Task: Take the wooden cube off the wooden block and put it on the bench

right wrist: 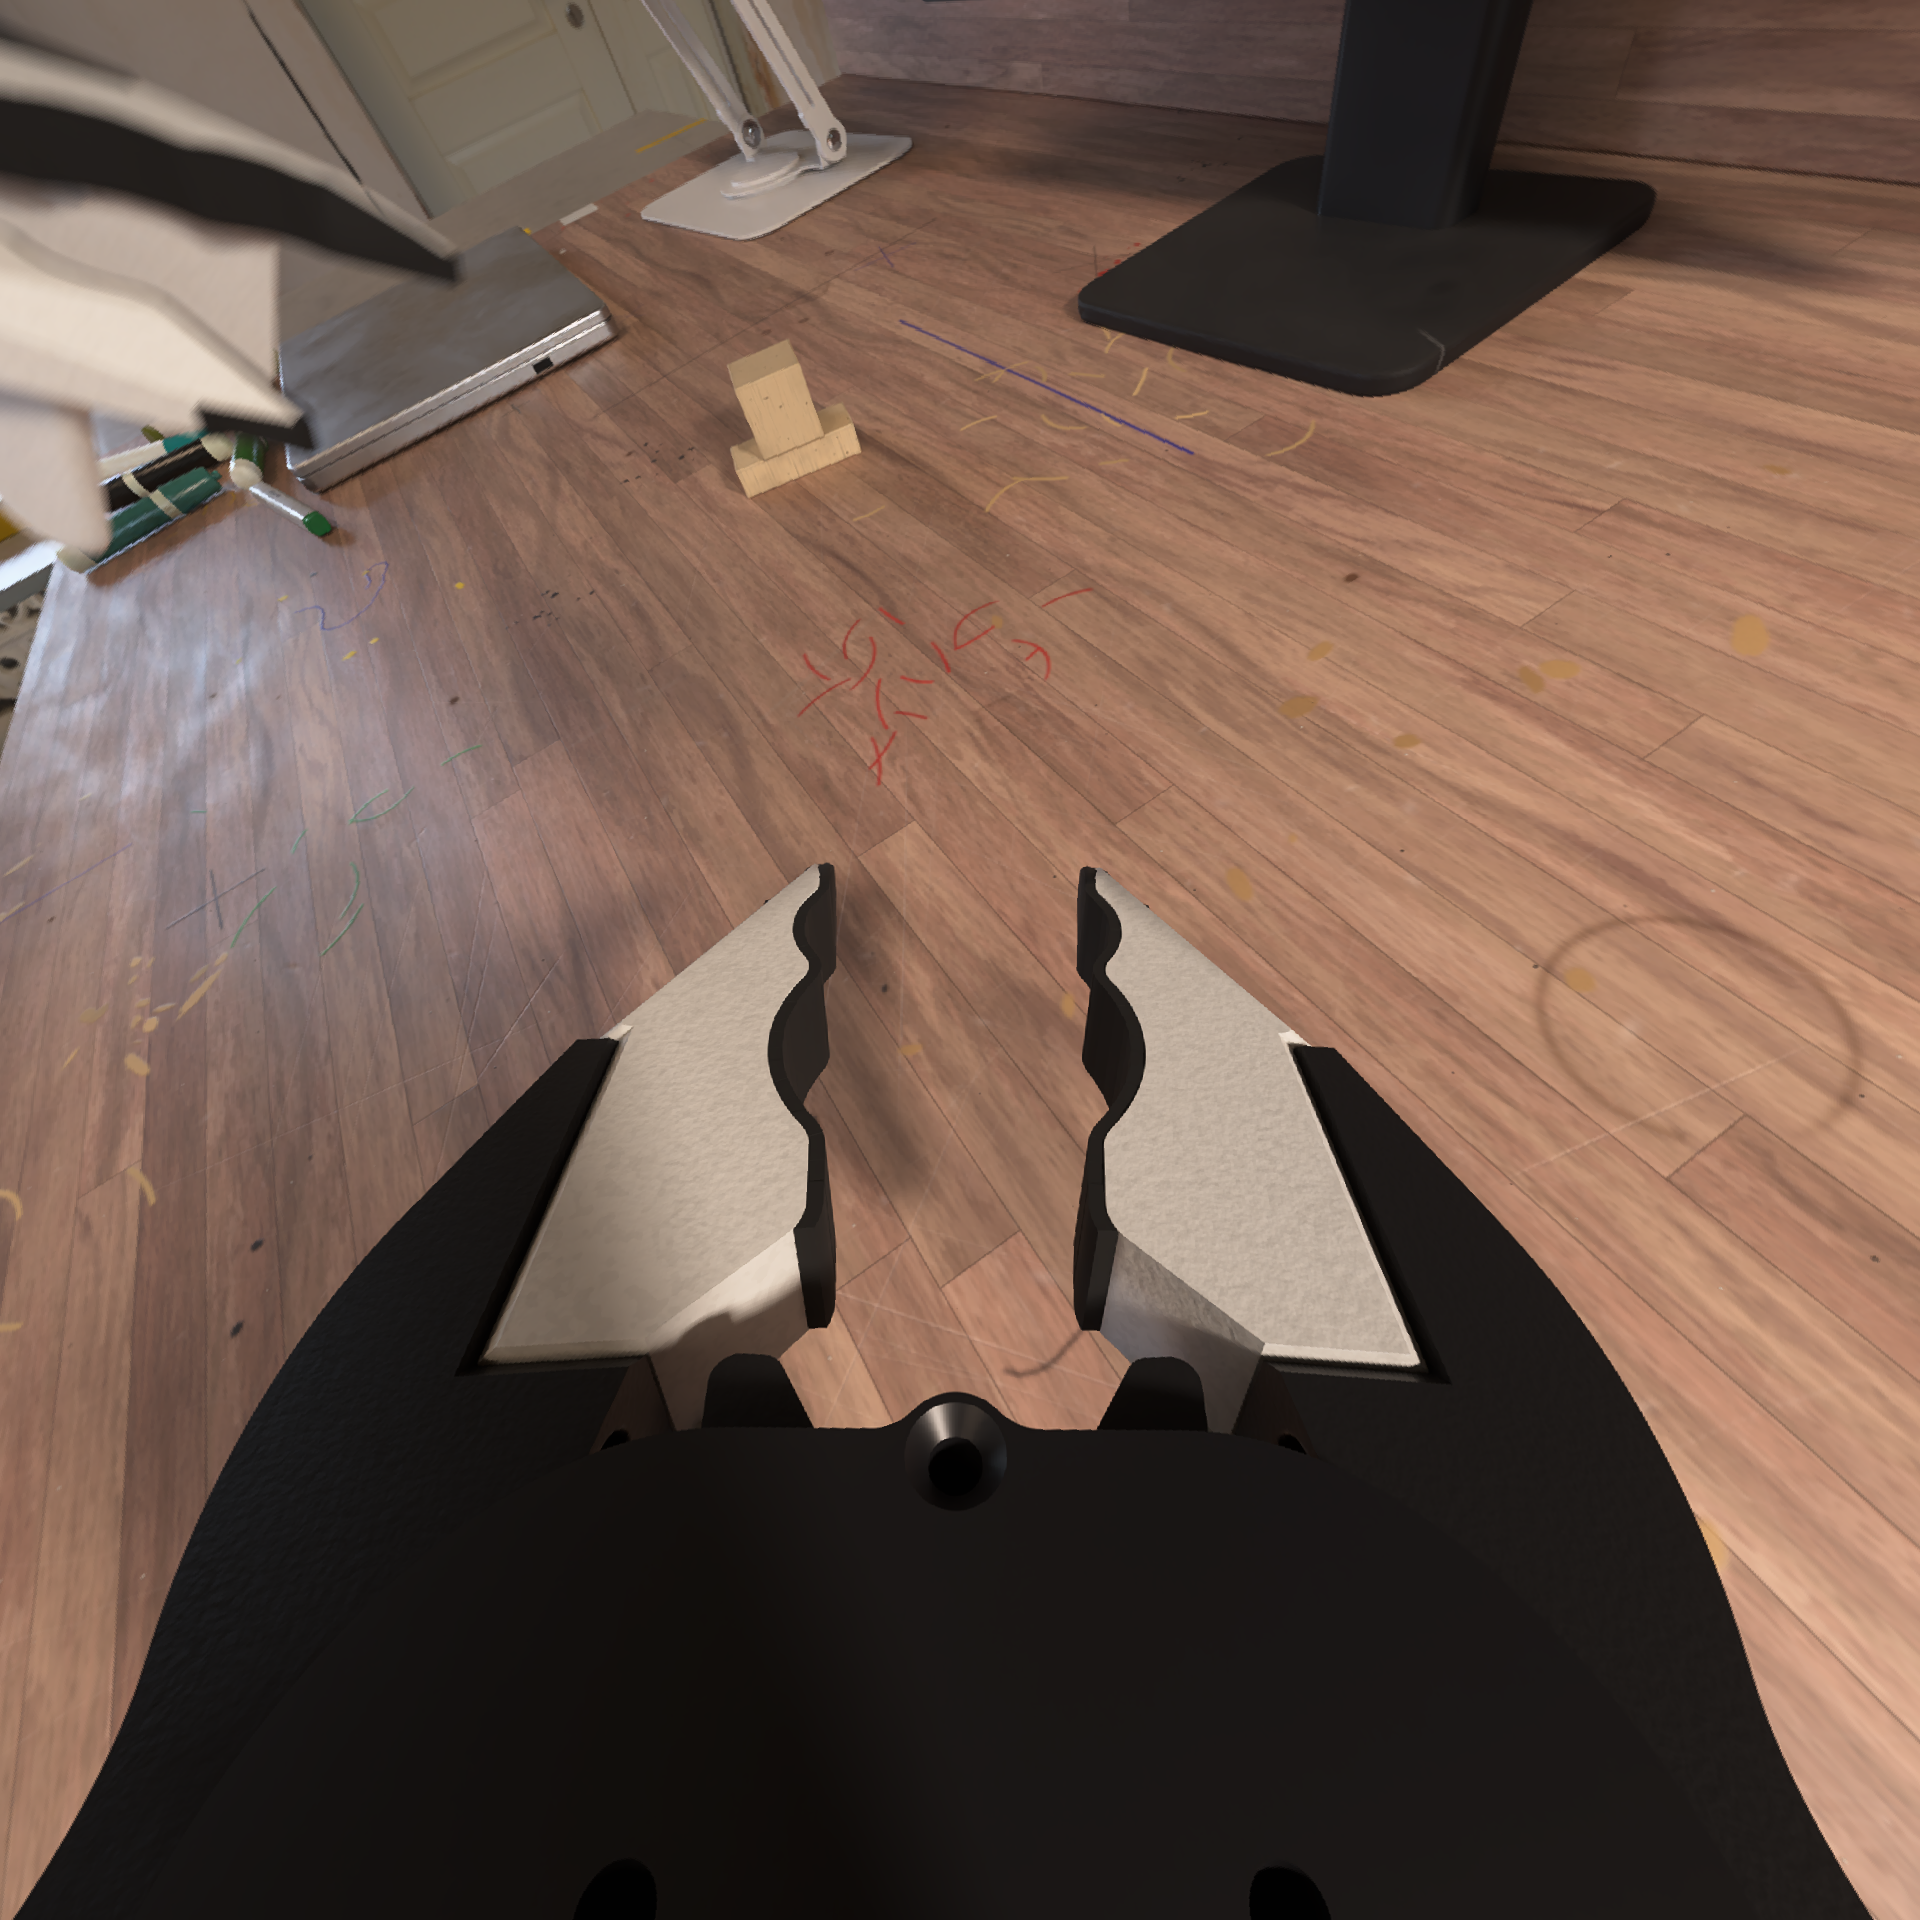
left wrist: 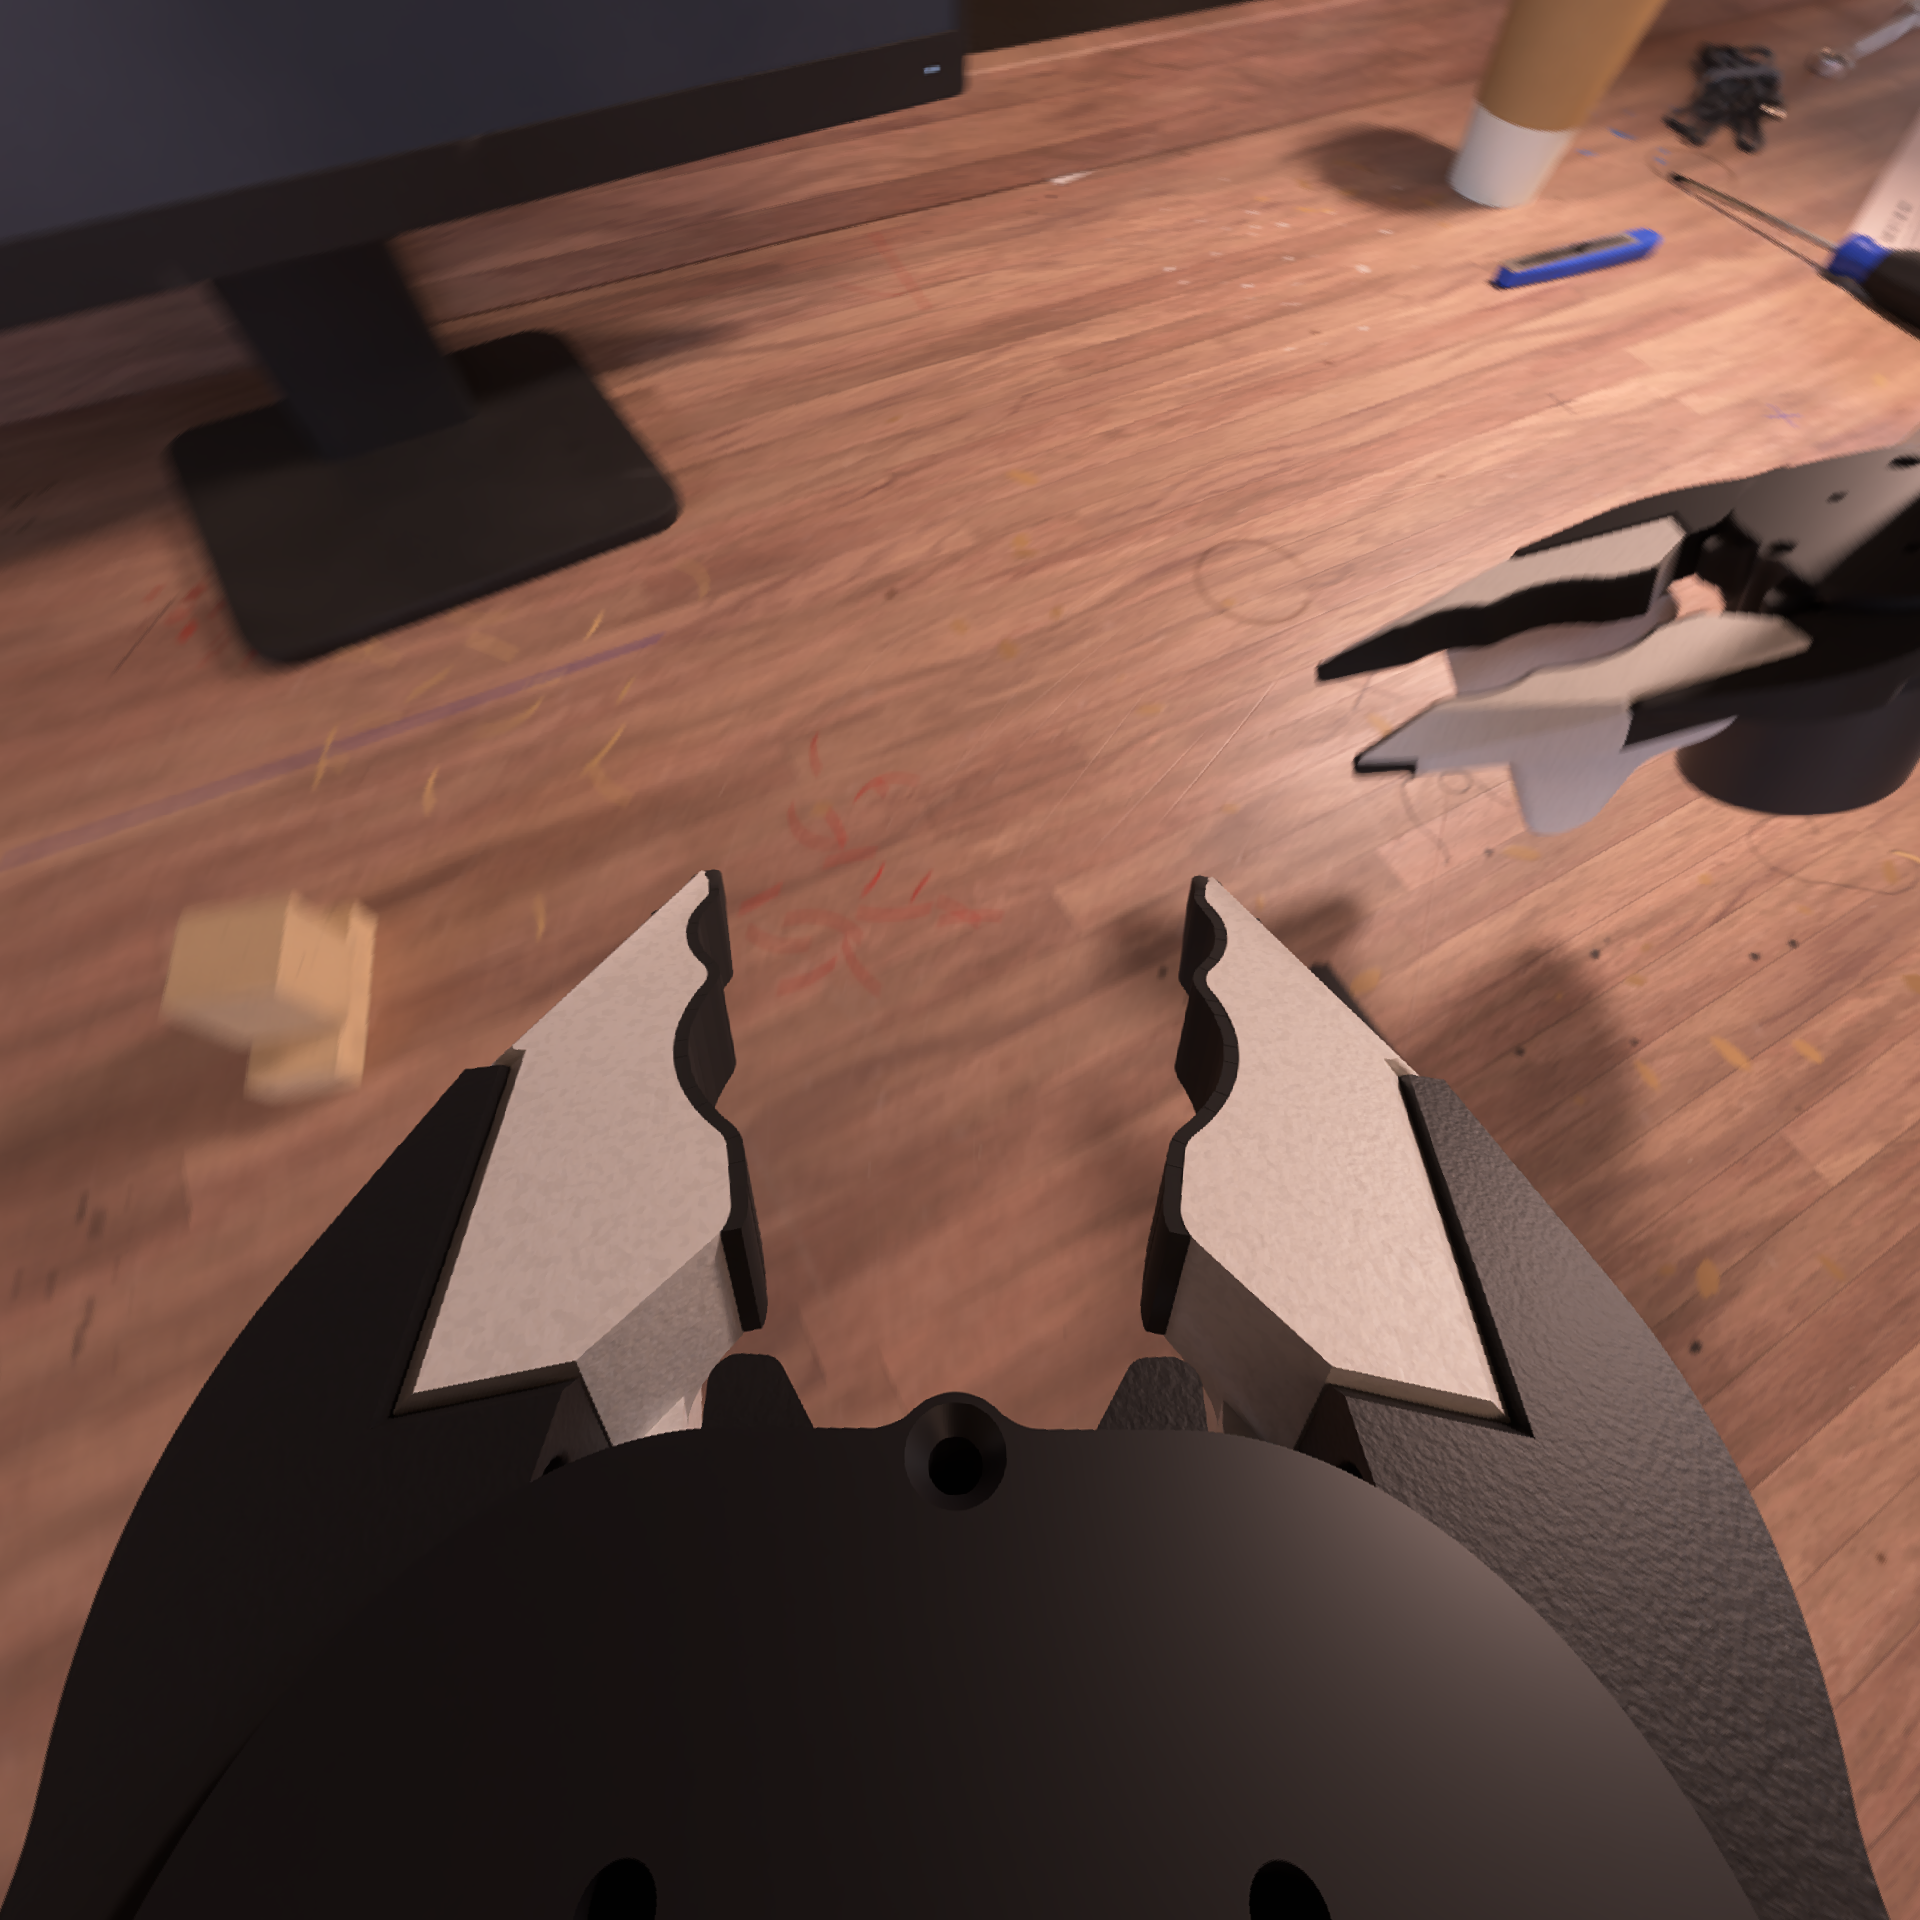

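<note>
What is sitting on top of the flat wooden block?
The wooden cube stands upright on the wooden block, which lies flat on the bench. Neither open gripper touches it. The block's top beneath the cube is covered.

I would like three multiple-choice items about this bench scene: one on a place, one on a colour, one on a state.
1. Where is the wooden cube?
A. on the wooden block
B. between the right gripper's jaws
C. on the monitor base

2. What colour is the monitor base?
A. white
B. black
C. blue

3. How does the right gripper stand?
A. shut on the cube
B. shut, empty
C. open, empty

Key: 1 A, the cube stands upright on the flat block; 2 B, the base is black on the brown bench; 3 C, bare bench shows between its spread jaws.
</note>
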